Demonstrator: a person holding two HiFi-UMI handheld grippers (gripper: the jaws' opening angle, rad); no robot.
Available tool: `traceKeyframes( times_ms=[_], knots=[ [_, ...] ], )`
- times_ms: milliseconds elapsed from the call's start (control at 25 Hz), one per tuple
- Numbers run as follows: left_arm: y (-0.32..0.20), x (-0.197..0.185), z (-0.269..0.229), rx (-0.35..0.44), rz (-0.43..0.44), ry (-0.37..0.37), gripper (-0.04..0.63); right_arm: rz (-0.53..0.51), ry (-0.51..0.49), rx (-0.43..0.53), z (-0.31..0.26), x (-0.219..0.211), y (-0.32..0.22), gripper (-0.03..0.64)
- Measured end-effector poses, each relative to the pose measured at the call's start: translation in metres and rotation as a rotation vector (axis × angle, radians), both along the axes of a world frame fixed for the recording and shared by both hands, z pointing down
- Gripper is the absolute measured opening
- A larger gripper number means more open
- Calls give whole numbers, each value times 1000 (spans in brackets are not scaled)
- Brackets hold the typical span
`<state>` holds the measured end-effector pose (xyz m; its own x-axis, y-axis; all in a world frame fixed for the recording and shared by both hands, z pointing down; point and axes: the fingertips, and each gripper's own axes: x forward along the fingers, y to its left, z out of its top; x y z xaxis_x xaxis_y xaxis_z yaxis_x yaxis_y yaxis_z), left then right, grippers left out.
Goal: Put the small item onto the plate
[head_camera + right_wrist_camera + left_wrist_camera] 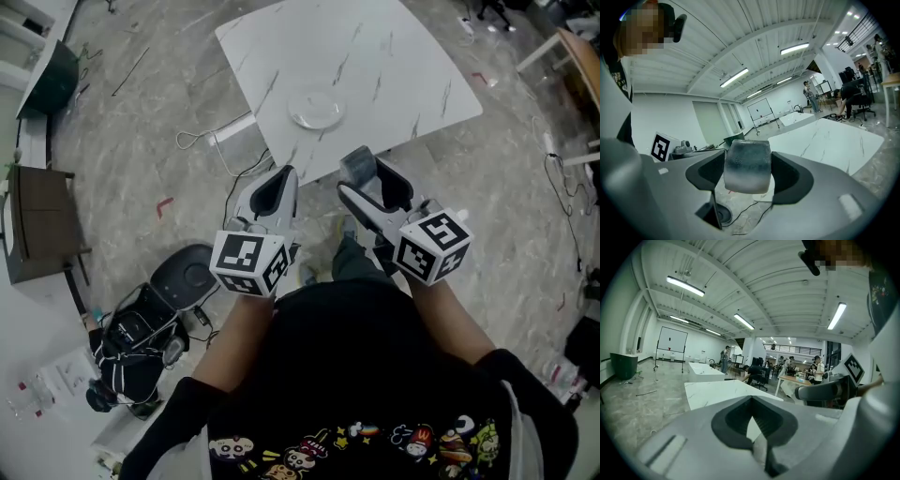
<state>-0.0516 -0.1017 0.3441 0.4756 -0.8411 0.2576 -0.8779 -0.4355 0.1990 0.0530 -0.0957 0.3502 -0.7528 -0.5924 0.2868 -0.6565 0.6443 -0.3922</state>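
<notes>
A clear glass plate (316, 110) lies near the front edge of the white marble table (394, 56). The small item (356, 166), a grey rounded block, sits between the jaws of my right gripper (361, 176), which is shut on it and held in the air short of the table. In the right gripper view the small item (746, 165) fills the gap of the right gripper (746, 174), with the table (834, 140) ahead. My left gripper (280, 180) is level beside it, shut and empty; in its own view the left gripper (752, 427) shows its jaws together.
Both grippers are over the floor, close to my body. A black bag (141, 347) and a round black stool lie at my lower left. A cable (202, 141) and a white board (239, 136) lie by the table's near corner. A dark cabinet (42, 225) stands far left.
</notes>
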Motion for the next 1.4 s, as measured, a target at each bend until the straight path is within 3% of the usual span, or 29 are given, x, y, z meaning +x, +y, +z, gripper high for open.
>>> traceKeyframes(
  times_ms=[440,840,1160,1400],
  knots=[
    [-54,22,18,-47,-61,-31,2,-96,21,-25,21,9,-63,336],
    [-78,23,36,-85,-169,-70,2,-200,21,-31,39,11,-97,336],
    [-95,-5,59,-109,-201,-49,2,-202,88,-40,64,-9,-120,336],
    [-115,-10,77,-135,-169,-20,2,-179,142,-56,85,-20,-144,336]
  ],
)
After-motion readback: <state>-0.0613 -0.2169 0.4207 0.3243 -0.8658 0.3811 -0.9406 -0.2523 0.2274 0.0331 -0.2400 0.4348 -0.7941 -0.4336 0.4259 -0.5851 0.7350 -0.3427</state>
